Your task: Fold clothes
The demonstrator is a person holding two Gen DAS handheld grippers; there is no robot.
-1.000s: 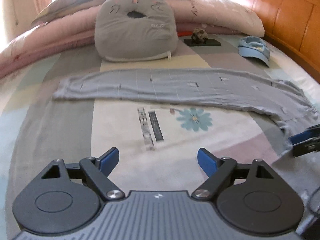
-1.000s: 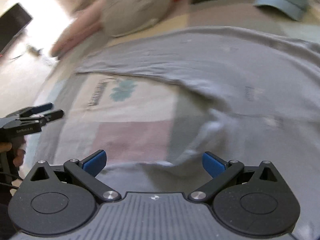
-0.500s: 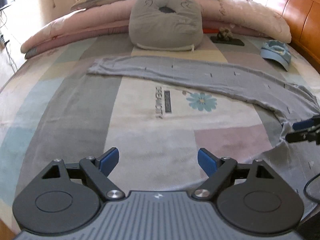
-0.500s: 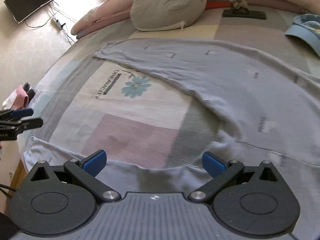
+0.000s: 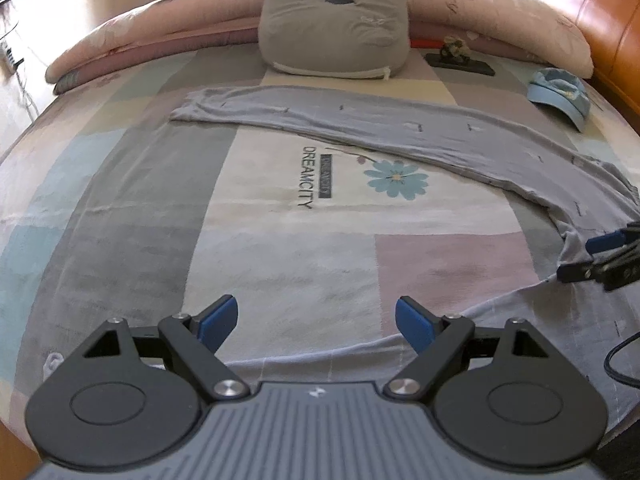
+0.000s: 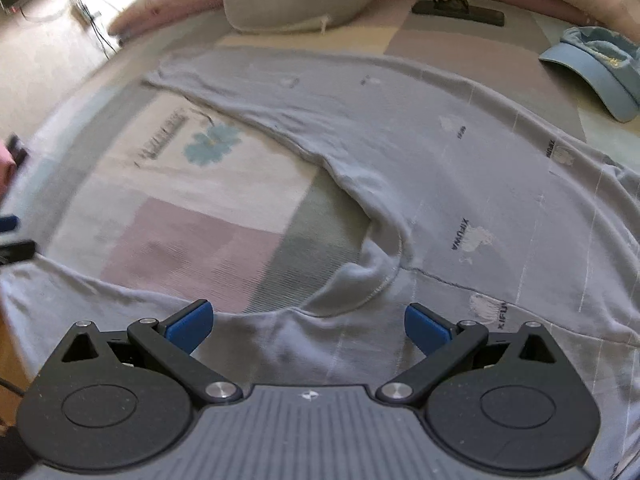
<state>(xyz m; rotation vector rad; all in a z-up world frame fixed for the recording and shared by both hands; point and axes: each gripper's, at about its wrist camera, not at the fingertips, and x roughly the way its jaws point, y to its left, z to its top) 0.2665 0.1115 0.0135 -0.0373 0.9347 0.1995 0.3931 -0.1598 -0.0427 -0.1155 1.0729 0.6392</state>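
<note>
Both views are sitting closer to the bed's near edge than a second ago. Left gripper (image 5: 316,322) and right gripper (image 6: 308,322) are holding their fingers wide, gripping nothing. Grey trousers (image 6: 460,184), thin, limp and light, are lying on the bed (image 5: 280,240), legs running from right to upper left and lower left; hems or waistband are offering the best hold.

A home bedroom is showing here: a patchwork bedspread (image 5: 280,216) is covering a bed, with an orange wooden headboard (image 5: 580,12) rising at the bed's far right. Pink pillows (image 5: 500,12) are lying along the bed's head, a grey cat-face cushion (image 5: 334,20) is leaning against them, and a blue cap (image 5: 560,94) is sitting just beside the headboard
</note>
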